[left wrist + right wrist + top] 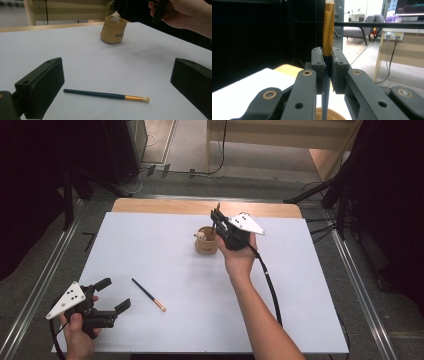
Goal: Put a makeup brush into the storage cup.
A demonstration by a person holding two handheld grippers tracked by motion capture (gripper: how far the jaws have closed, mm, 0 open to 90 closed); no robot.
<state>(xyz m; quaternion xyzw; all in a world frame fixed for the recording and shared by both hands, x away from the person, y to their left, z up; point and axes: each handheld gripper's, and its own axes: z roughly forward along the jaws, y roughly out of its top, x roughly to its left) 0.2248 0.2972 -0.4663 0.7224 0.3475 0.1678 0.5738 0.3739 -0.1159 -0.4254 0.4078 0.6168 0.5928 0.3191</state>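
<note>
A tan pot (pixel 205 245) (pixel 113 31) with a small bear figure (pixel 200 236) (pixel 115 17) on its rim stands at the far middle of the white table (pixel 150 250). My right gripper (pixel 216 216) (pixel 327 67) is shut on a dark-handled brush (pixel 214 227) (pixel 328 32) with a gold ferrule. It holds the brush upright, lower end over the pot's mouth (pixel 332 113). A second brush (pixel 148 294) (pixel 105 95) lies flat near the front left. My left gripper (pixel 114 294) (pixel 117 80) stands open just short of it, nothing between its jaws.
The right gripper's black cable (pixel 270 285) trails along the forearm toward the table's front edge. A wooden strip (pixel 200 206) borders the far side of the table. Dark stands and cables surround the table on the floor.
</note>
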